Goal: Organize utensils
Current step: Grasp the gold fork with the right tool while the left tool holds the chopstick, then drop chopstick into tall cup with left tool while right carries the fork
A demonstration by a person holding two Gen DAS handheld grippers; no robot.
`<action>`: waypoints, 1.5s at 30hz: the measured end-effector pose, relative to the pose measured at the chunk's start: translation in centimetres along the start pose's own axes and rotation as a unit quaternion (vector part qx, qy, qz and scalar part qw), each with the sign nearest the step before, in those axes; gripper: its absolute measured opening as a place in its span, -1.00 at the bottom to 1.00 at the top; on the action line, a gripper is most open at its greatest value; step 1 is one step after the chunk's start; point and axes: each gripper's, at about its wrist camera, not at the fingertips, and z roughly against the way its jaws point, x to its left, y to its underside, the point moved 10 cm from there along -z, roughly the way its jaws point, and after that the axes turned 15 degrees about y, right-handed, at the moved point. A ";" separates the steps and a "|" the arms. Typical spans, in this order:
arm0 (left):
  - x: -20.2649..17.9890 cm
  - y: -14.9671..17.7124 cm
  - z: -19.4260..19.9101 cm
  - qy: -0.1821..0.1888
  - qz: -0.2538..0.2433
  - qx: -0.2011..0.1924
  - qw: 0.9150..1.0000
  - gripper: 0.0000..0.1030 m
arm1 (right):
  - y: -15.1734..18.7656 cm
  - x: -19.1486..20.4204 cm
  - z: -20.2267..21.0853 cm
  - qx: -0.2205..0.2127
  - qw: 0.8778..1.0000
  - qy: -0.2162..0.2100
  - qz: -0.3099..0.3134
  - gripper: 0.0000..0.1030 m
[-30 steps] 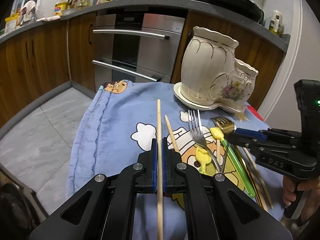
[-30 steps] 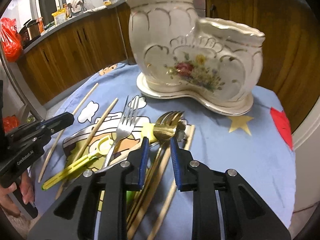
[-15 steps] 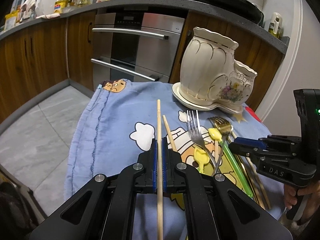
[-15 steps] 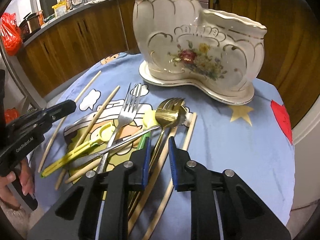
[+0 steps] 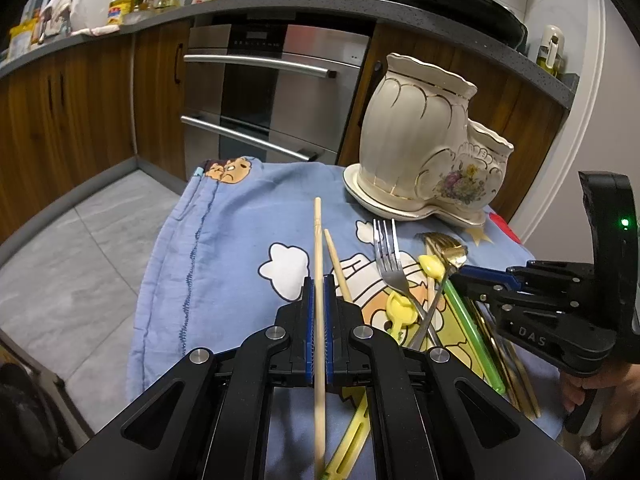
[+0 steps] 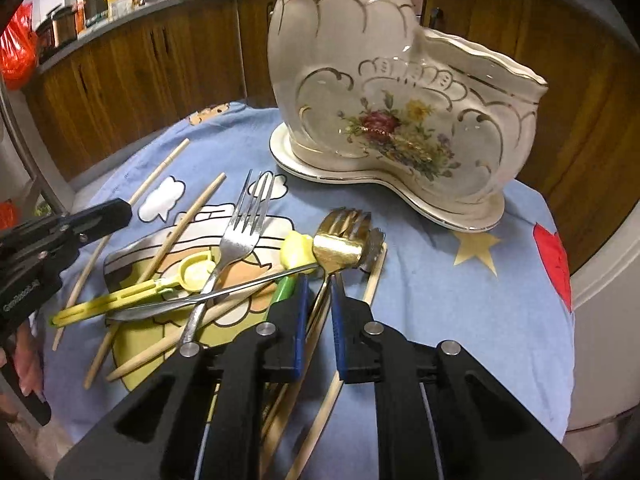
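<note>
Two claws are seen over a worktop draped in a soft blue cartoon-print cloth (image 5: 224, 240). On the left, a long, round wooden chopstick (image 5: 318, 248) is pinched between the blue ribbed pads of the left claw (image 5: 319, 292), its tip running forward past the fingers. Just beside it, a second wooden chopstick (image 5: 336, 264) is laid on the cloth. Further right, a silver metal fork (image 6: 240, 236) with four tines is crossed over a flat yellow plastic utensil (image 6: 132, 294) with a round ring end, and a slim silver handle is laid across both. A glossy gold spoon (image 6: 340, 248) and gold fork are stacked next to a green-and-yellow plastic piece (image 6: 286, 286). The right claw (image 6: 318, 284) is held with its jaws slightly parted, the thin gold handles passing between the fingers without being clamped. Behind, a cream ceramic holder (image 6: 400, 120) is stood on its matching saucer, boot-shaped, scalloped, gilt-edged and painted with flowers.
</note>
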 end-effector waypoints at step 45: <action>-0.1 0.3 -0.2 0.004 -0.002 0.005 1.000 -0.91 | 3.5 -6.9 1.1 0.003 0.999 -0.006 -0.043 -0.84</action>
